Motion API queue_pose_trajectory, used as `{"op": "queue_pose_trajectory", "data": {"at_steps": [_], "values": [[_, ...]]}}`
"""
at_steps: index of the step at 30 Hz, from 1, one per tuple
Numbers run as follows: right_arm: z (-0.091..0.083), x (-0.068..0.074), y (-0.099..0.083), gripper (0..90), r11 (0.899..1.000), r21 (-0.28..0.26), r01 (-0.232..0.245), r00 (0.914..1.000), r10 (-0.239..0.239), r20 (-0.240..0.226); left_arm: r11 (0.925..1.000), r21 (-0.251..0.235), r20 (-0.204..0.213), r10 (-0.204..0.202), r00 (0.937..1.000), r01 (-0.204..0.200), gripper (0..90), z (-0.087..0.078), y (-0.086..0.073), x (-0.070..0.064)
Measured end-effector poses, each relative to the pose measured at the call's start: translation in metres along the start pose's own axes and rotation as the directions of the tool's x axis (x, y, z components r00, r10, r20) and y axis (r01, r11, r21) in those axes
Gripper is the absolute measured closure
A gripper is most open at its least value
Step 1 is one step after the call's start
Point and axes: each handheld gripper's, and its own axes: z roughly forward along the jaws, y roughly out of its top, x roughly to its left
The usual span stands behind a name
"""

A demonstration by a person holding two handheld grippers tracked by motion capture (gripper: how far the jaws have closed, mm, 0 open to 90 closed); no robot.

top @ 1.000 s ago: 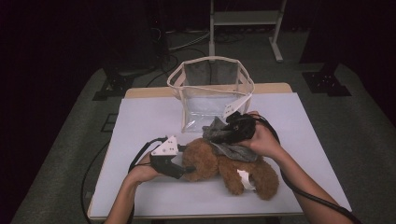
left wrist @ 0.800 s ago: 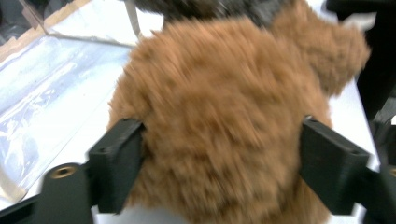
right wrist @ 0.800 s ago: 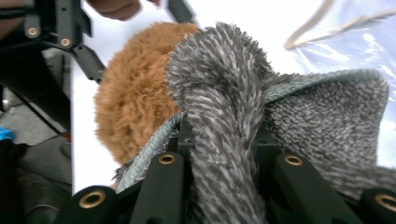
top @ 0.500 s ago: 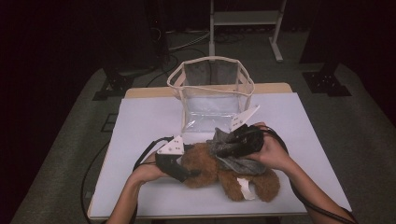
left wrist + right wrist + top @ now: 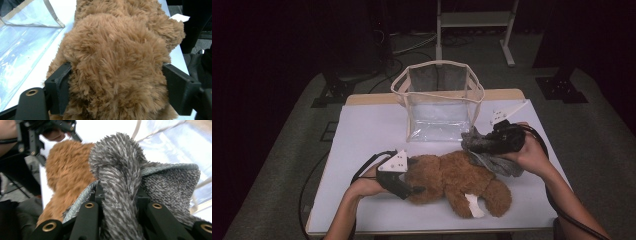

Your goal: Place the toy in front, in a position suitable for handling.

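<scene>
My left gripper [image 5: 115, 82] has its jaws spread wide around one end of the brown plush bear [image 5: 117, 50], one jaw pressing into the fur at each side, so the bear's bulk fills the gap between them and runs away from the jaws toward the top of the left gripper view. In the high view the left gripper [image 5: 404, 180] sits in the lower left of the frame, and the plush bear [image 5: 457, 180] lies flat on the white bench [image 5: 362, 130] with its long axis running left to right across the lower middle, the clamped end at left and the far end dipping slightly toward the lower right, where a white tag [image 5: 473, 205] shows. My right gripper [image 5: 117, 202] has its jaws closed tight on a fold of grey fuzzy cloth [image 5: 120, 172], which stands up from between the jaws and drapes off to the right of that view, with the bear's brown fur just behind it at left. In the high view the right gripper [image 5: 482, 145] is at the right centre, and the grey cloth [image 5: 497, 162] hangs from it touching the bear's upper right end. Behind both, at the top centre, a clear bag [image 5: 439, 107] with a pale rim stands upright on the bench.
</scene>
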Motion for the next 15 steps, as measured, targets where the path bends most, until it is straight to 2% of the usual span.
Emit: {"op": "queue_pose_trajectory", "data": {"at_steps": [1,2,3,4,8,11,15], "values": [[0.000,0.000,0.000,71.8,1.000,0.000,0.000,1.0000,0.000,0.000,1.0000,0.001,-0.002,-0.003,1.0000,0.003,16.6,0.000,0.001,0.001],[0.002,0.005,-0.006,71.9,1.000,0.009,0.000,0.9998,0.001,-0.022,0.9999,0.001,0.000,-0.015,0.9999,0.015,12.2,-0.001,0.002,0.002],[0.002,0.005,-0.006,71.9,1.000,0.009,0.000,0.9998,0.001,-0.022,0.9996,-0.001,0.004,-0.029,0.9996,0.029,10.6,-0.001,0.002,0.002],[0.004,0.010,-0.013,71.9,1.000,0.004,-0.003,0.9991,0.003,-0.043,0.9987,-0.006,0.010,-0.051,0.9986,0.051,9.5,0.000,0.003,0.002],[0.007,0.018,-0.025,72.0,1.000,-0.006,-0.008,0.9984,0.007,-0.056,0.9966,0.000,0.018,-0.083,0.9964,0.083,3.8,0.006,0.005,0.002],[0.008,0.021,-0.032,72.0,1.000,-0.013,-0.013,0.9977,0.012,-0.066,0.9961,0.007,0.020,-0.088,0.9959,0.088,1.8,0.010,0.007,0.003],[0.008,0.026,-0.044,72.2,0.999,-0.031,-0.021,0.9974,0.019,-0.069,0.9968,0.041,0.018,-0.070,0.9974,0.069,1.2,0.018,0.013,0.004]]}}
